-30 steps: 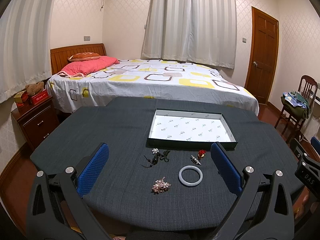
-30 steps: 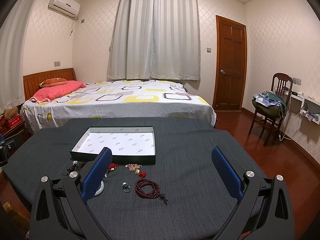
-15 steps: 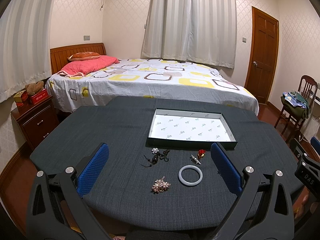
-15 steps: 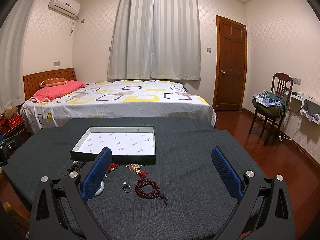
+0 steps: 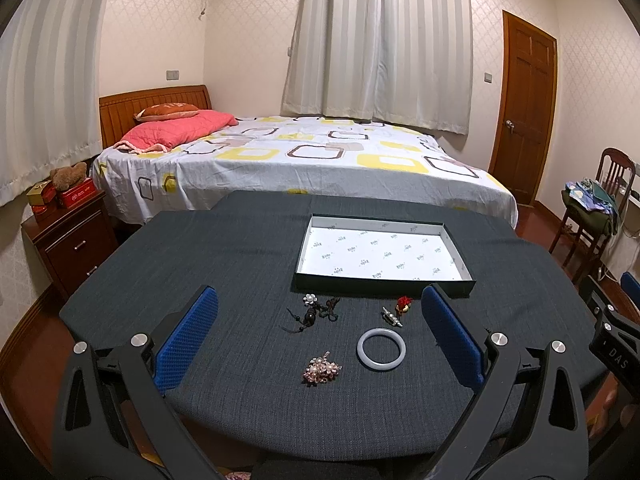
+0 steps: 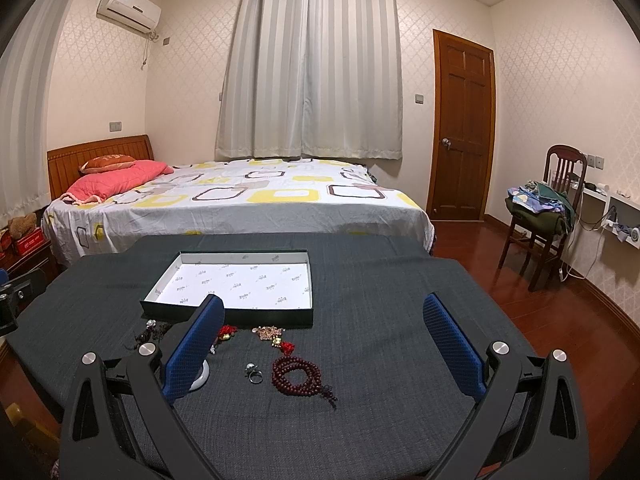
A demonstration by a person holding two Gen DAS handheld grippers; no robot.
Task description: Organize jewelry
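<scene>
An open white-lined box (image 5: 382,252) (image 6: 240,280) sits on the dark cloth table. In front of it lie a black cord necklace (image 5: 314,314), a white bangle (image 5: 381,349), a pink bead brooch (image 5: 321,368), a silver pin (image 5: 391,316) and a red charm (image 5: 404,303). The right wrist view shows a dark red bead bracelet (image 6: 298,374), a silver ring (image 6: 254,372) and a pink charm string (image 6: 272,334). My left gripper (image 5: 320,340) is open above the near table edge. My right gripper (image 6: 324,344) is open, right of the beads.
The dark table (image 5: 224,248) has a rounded near edge. A bed (image 5: 304,152) stands behind it, a nightstand (image 5: 68,236) at left, and a chair with clothes (image 6: 548,204) and a door (image 6: 462,124) at right.
</scene>
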